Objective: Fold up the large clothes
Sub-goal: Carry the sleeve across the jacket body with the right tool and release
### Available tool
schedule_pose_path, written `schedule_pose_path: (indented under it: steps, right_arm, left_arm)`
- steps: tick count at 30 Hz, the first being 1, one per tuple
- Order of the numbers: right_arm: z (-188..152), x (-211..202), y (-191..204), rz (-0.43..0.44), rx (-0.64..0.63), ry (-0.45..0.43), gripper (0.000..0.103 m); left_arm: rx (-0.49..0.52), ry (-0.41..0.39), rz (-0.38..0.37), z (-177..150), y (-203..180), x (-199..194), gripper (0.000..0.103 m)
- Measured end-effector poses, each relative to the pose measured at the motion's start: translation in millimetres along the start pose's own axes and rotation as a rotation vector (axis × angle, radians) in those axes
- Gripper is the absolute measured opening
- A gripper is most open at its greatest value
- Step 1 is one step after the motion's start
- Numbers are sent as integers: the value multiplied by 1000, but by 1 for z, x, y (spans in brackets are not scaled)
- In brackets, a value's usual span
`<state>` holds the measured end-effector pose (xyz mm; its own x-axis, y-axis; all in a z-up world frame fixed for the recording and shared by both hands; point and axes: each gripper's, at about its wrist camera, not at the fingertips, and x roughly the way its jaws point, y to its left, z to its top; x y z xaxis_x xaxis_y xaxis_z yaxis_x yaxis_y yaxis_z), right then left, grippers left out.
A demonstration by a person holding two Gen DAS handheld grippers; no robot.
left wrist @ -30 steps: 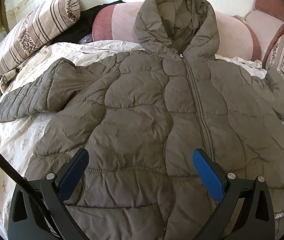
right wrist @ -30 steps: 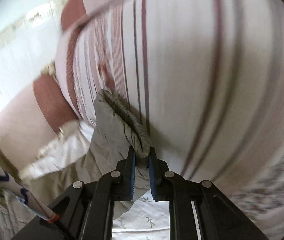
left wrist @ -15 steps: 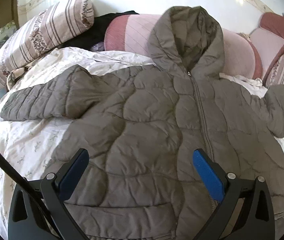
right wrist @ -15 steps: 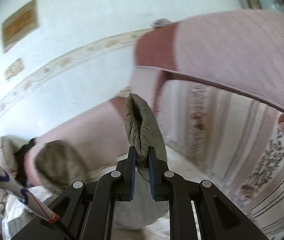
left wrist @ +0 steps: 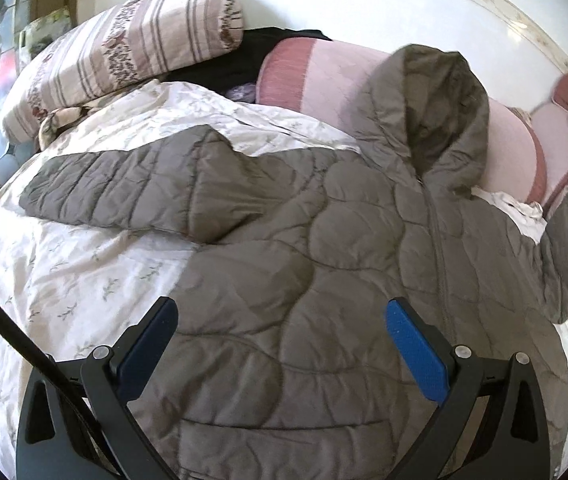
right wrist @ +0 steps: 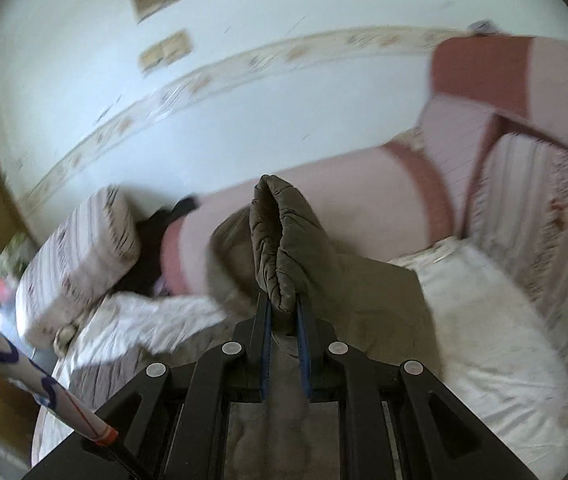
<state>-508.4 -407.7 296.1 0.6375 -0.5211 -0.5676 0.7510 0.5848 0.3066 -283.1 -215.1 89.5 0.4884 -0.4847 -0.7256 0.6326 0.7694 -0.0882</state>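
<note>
1. A big grey-brown puffy quilted jacket with a hood (left wrist: 284, 280) lies flat on a bed, front side up and zipped shut.
2. The bed has a white bedspread with small leaf prints (left wrist: 64, 272) under the jacket.
3. The jacket's hood (left wrist: 432, 108) is at the far end. It leans on a long pink bolster cushion with dark pink ends (left wrist: 324, 76).
4. The jacket's left sleeve (left wrist: 124, 184) lies spread out to the left on the bedspread.
5. The left gripper (left wrist: 282, 340) hangs over the near part of the jacket. Its blue-padded fingers (left wrist: 416, 352) are spread wide with nothing between them, and they do not seem to touch the jacket.
6. The right gripper (right wrist: 283, 320) has its fingers pressed close together, pinching the cuff end of the jacket's right sleeve (right wrist: 280, 240). The cuff sticks up past the fingertips, lifted off the bed.
7. In the left wrist view the lifted sleeve shows at the far right edge as a blurry grey shape, so I cannot tell how high it goes.
8. A striped pink and white pillow with flower bands (left wrist: 124, 56) sits at the far left, against the white wall (left wrist: 364, 0).
9. A dark black cloth (left wrist: 236, 64) lies between that pillow and the bolster.
10. Another striped cushion (right wrist: 540, 216) stands at the far right of the bed.
</note>
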Motion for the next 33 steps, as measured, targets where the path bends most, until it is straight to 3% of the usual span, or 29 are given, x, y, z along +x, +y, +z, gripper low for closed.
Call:
schedule_pose_path:
  steps: [9, 15, 17, 19, 23, 26, 30, 33]
  right_arm:
    - [-88, 132, 25, 69, 18, 236, 12]
    - [-131, 182, 29, 135, 24, 314, 12]
    - [-137, 189, 35, 192, 8, 353, 22]
    - [-141, 189, 40, 233, -17, 386, 46]
    - [-127, 167, 30, 275, -70, 300, 47]
    - [-114, 160, -7, 184, -17, 253, 47]
    - [-116, 176, -70, -124, 3, 240, 47]
    - [-127, 190, -116, -268, 42, 272, 47]
  left_arm:
    - [-34, 17, 21, 4, 18, 8, 103]
    - [-50, 50, 26, 5, 21, 20, 103]
    - [-53, 57, 27, 4, 22, 24, 103]
    - [-54, 64, 28, 4, 22, 28, 103]
    - [-61, 68, 28, 5, 22, 33, 103]
    - [-66, 73, 31, 5, 22, 37, 103]
    - [-64, 102, 39, 4, 21, 48, 103]
    - [-57, 119, 45, 2, 20, 54, 103]
